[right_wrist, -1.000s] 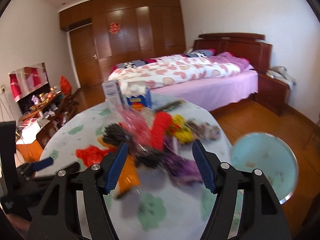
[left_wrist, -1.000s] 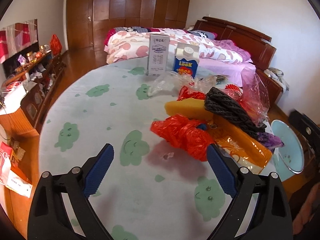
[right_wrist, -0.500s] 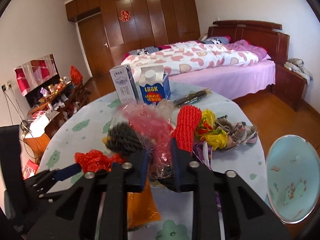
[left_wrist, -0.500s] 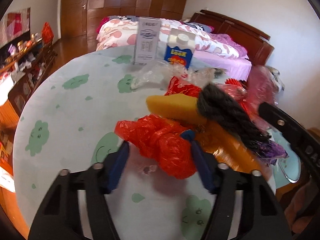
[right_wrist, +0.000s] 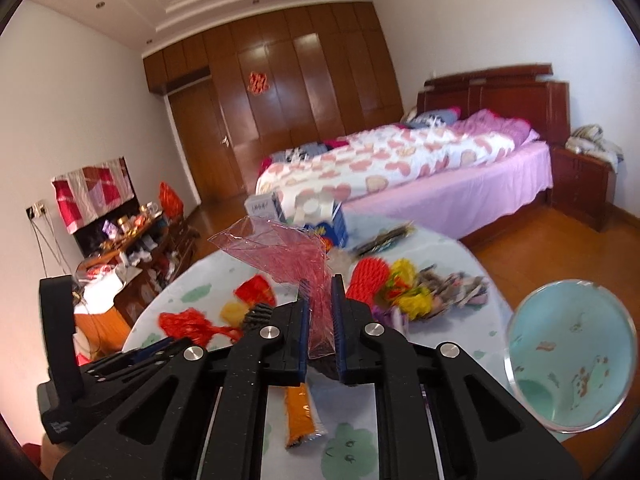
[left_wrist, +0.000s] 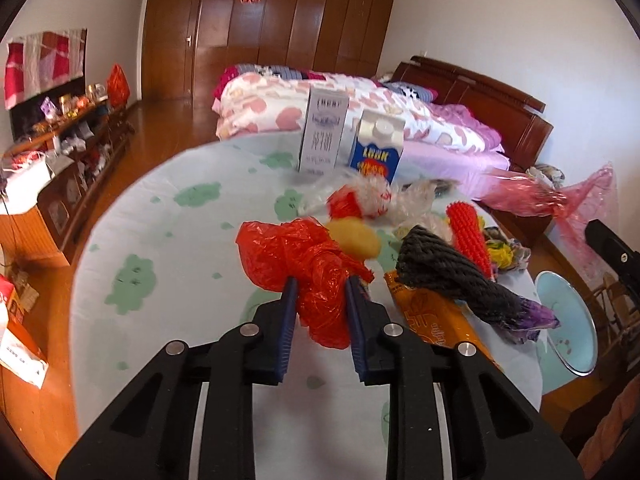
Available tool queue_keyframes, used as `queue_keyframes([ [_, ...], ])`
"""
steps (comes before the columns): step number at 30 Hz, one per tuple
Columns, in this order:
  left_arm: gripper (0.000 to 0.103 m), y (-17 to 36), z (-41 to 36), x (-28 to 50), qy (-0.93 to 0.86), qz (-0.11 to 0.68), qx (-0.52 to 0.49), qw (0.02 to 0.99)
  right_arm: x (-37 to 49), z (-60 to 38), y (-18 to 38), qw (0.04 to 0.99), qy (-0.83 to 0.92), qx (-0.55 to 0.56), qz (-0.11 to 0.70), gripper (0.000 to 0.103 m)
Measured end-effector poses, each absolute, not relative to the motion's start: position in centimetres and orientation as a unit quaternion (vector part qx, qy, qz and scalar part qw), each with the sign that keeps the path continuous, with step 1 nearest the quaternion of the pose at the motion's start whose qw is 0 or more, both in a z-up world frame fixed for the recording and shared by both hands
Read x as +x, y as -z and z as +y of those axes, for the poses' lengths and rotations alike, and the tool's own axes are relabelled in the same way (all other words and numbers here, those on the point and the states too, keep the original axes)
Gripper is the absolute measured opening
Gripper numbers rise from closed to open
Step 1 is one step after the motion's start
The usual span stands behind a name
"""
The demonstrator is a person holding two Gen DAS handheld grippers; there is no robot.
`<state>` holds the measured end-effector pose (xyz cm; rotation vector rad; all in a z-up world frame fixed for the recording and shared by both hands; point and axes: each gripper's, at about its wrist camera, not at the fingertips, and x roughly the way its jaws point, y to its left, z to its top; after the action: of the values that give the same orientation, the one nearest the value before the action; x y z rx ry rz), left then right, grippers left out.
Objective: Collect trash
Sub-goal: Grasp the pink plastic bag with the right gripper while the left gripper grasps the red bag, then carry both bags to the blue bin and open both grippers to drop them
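My left gripper (left_wrist: 320, 284) is shut on a crumpled red plastic bag (left_wrist: 296, 256) and holds it just above the round table (left_wrist: 160, 248). My right gripper (right_wrist: 320, 284) is shut on a clear pink plastic wrapper (right_wrist: 280, 250), lifted above the table; the wrapper also shows at the right of the left wrist view (left_wrist: 536, 200). Trash on the table includes a dark net (left_wrist: 448, 280), an orange packet (left_wrist: 432, 320), a red foam net (left_wrist: 468, 236) and a yellow lump (left_wrist: 356, 236).
Two cartons, white (left_wrist: 324, 136) and blue (left_wrist: 378, 148), stand at the table's far side. A round light-blue bin (right_wrist: 572, 360) stands right of the table. A bed (right_wrist: 420, 168) lies beyond, and a cluttered low cabinet (left_wrist: 60, 152) stands at the left.
My left gripper closed on the red bag and raised it. My right gripper closed on the pink wrapper and lifted it off the pile.
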<state>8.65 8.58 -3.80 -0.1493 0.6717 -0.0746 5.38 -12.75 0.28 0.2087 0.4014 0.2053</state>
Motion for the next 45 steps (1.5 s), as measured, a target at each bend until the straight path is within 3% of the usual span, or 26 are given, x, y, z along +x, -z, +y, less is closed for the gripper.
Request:
queue_keyframes([
  [9, 0.024, -0.3, 6.9, 6.0, 0.059, 0.273, -0.052, 0.959, 1.9, -17.7, -1.0, 0.979, -0.031, 0.117, 0.163, 0.011],
  [16, 0.024, -1.1, 1.3, 6.2, 0.141, 0.276, -0.043, 0.950, -0.7, -24.0, -0.4, 0.976, 0.061, 0.130, 0.166, 0.011],
  [35, 0.025, 2.1, -15.7, 7.9, 0.303, 0.296, -0.005, 0.906, -0.9, -31.9, 5.3, 0.933, 0.200, 0.126, 0.273, 0.012],
  [37, 0.028, 2.9, -16.9, 8.7, 0.314, 0.306, -0.009, 0.899, -0.7, -32.4, 6.0, 0.928, 0.205, 0.130, 0.283, 0.013],
  [38, 0.029, 3.2, -17.2, 8.9, 0.318, 0.311, -0.009, 0.896, -0.6, -32.5, 6.2, 0.926, 0.204, 0.132, 0.288, 0.019],
  [40, 0.047, 3.9, -17.8, 9.3, 0.316, 0.319, -0.004, 0.893, -0.5, -32.8, 6.6, 0.923, 0.202, 0.139, 0.296, 0.030],
  [45, 0.057, 4.3, -17.0, 9.7, 0.304, 0.324, -0.008, 0.896, -1.1, -33.1, 6.3, 0.923, 0.214, 0.147, 0.283, 0.031],
])
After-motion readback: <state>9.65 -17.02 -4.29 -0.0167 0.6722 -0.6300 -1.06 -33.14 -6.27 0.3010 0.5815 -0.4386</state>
